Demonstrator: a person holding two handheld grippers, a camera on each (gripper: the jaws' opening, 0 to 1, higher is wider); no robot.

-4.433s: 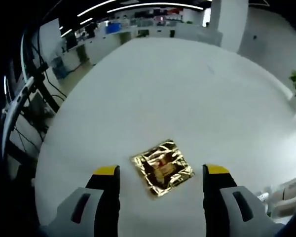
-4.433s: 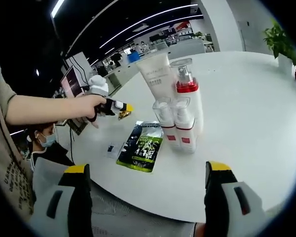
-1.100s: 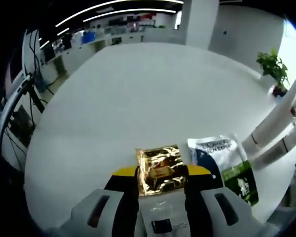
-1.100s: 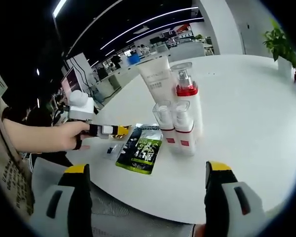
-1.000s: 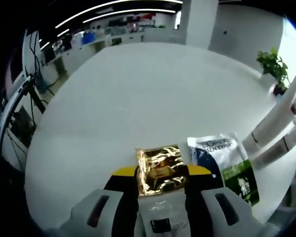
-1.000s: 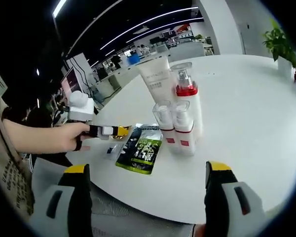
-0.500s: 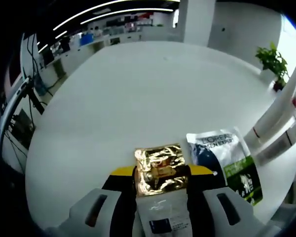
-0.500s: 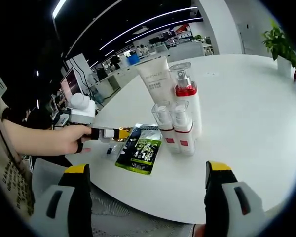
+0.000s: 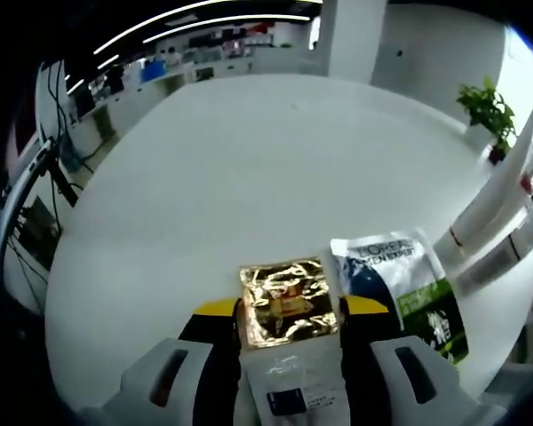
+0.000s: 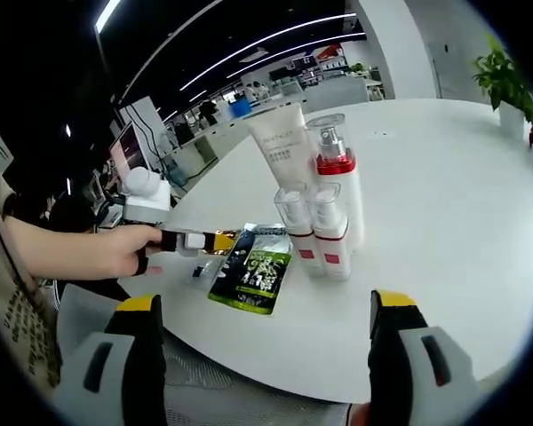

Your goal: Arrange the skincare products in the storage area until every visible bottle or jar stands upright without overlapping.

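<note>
The gold sachet [image 9: 285,300] lay near the table's [image 9: 249,160] edge, clamped by the left gripper [image 9: 287,308], just beside a dark green pouch [image 9: 407,293]. Bottles [image 10: 324,226] and a tube [image 10: 282,142] stood upright nearby. The right gripper [image 10: 265,306] hung open.

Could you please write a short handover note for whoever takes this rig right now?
Left tool: shut on the gold sachet, low over the table, with a clear sachet between its jaws too.
Right tool: open, holding nothing, back from the table edge.
Things: the green pouch lies flat just right of the gold sachet. Beside it stand the white tube, the tall red-collared pump bottle and two small bottles, upright and close together.
Done: bottles and tube stand upright.
Left: set down the gold sachet clear of the pouch; check that nothing overlaps.
</note>
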